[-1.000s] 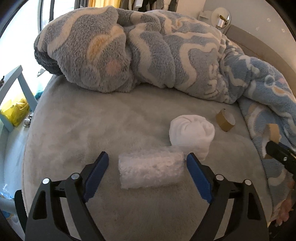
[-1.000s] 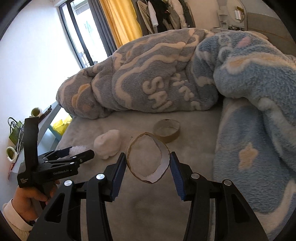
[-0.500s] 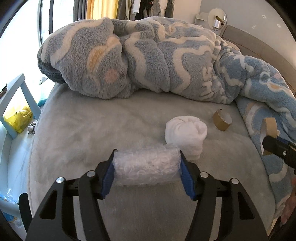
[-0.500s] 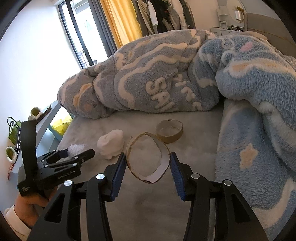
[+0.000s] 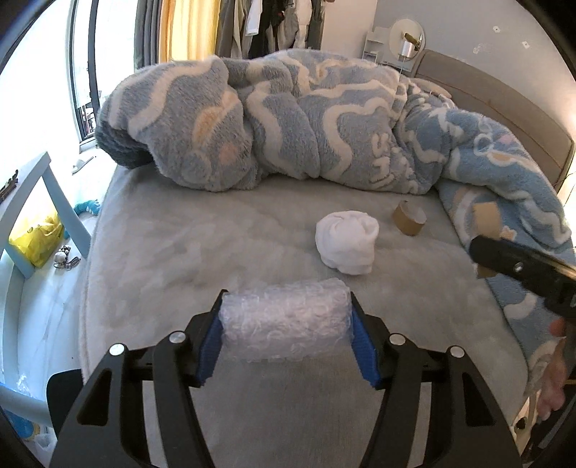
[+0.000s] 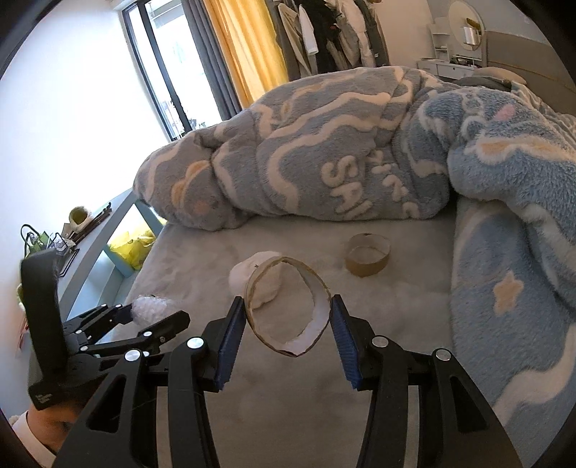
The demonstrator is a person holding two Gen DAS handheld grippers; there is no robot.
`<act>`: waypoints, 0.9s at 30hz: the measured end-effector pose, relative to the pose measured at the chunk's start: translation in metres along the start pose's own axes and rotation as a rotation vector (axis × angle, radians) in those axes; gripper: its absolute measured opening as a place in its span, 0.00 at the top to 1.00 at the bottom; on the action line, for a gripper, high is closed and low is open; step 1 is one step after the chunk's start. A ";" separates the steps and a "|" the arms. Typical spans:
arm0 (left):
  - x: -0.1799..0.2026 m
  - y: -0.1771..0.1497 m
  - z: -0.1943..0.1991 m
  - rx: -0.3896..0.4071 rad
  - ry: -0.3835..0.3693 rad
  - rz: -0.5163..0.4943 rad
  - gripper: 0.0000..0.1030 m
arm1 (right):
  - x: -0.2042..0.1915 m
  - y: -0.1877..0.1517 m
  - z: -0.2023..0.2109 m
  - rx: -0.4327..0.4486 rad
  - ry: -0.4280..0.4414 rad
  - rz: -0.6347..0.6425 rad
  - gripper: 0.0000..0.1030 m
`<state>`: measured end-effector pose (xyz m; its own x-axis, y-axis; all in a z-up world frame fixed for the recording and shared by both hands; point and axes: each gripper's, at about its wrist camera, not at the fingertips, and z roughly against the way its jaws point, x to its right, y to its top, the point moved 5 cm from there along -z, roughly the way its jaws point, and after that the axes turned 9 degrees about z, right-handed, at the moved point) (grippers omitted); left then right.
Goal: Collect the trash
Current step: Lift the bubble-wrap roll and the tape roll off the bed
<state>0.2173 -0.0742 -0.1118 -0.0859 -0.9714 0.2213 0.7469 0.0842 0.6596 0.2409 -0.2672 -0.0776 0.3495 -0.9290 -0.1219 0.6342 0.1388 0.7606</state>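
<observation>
Left gripper (image 5: 286,325) clamped on bubble wrap roll (image 5: 286,320) just above the bed (image 5: 180,252), right gripper (image 6: 288,325) pinching squashed cardboard ring (image 6: 288,309), white wad (image 5: 347,242) and tape core (image 5: 409,218) on bed near blanket (image 5: 288,122)

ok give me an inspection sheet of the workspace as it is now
surface: grey bed, fluffy blue blanket heaped along its far side
job's things: bubble wrap roll in left gripper; squashed cardboard ring in right gripper; brown tape core and white wad lying on the bed
clutter: yellow bag under side table
grippers: both shut on trash
cables: nothing seen
surroundings: yellow curtain, hanging clothes, round mirror
</observation>
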 end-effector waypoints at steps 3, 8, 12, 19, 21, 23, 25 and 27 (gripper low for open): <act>-0.005 0.000 0.014 0.013 -0.007 0.004 0.37 | -0.013 0.000 0.003 0.007 0.005 0.004 0.53; -0.020 -0.004 0.037 0.029 0.000 0.009 0.37 | -0.034 0.003 0.007 0.022 0.011 0.009 0.53; -0.038 -0.007 0.056 0.040 0.002 0.024 0.37 | -0.053 0.006 0.008 0.031 0.022 0.015 0.53; -0.072 -0.014 0.081 0.048 0.009 0.039 0.37 | -0.100 0.008 0.003 0.031 0.043 0.068 0.53; -0.084 -0.015 0.089 0.054 0.015 0.050 0.37 | -0.112 0.008 0.000 0.028 0.051 0.078 0.53; -0.097 -0.015 0.096 0.062 0.024 0.058 0.37 | -0.123 0.007 -0.004 0.022 0.058 0.092 0.53; -0.107 -0.016 0.102 0.067 0.030 0.066 0.37 | -0.134 0.005 -0.008 0.014 0.066 0.104 0.53; -0.120 -0.017 0.107 0.070 0.041 0.078 0.37 | -0.147 0.004 -0.012 0.006 0.075 0.118 0.53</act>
<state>0.1441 0.0650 -0.0725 -0.0014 -0.9693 0.2457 0.7022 0.1740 0.6904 0.2004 -0.1259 -0.0649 0.4717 -0.8782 -0.0787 0.5816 0.2429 0.7764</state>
